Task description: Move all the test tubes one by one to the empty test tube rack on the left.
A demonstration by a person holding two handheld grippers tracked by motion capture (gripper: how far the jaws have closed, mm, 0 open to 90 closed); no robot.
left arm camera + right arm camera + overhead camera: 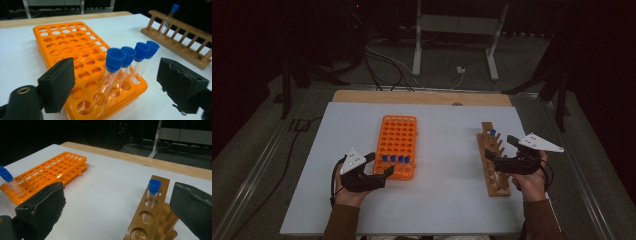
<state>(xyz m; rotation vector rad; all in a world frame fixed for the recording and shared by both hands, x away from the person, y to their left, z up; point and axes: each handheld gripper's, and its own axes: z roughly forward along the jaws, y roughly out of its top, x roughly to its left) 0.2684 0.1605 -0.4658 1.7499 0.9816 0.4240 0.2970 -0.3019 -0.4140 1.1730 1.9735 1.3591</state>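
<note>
Moving capped tubes from orange rack to wooden rack.

High view: left gripper [381, 164] spread at the near end of the orange rack [397, 137], right gripper [498, 150] spread over the wooden rack [493, 165]. Left gripper view: nearest blue-capped tube [110, 72] between gaping jaws, untouched; best pinched below the cap, lifted straight. Right gripper view: one tube [152, 192] seated already, empty holes nearer.

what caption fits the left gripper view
Open left gripper facing four blue-capped tubes in an orange rack.
</note>
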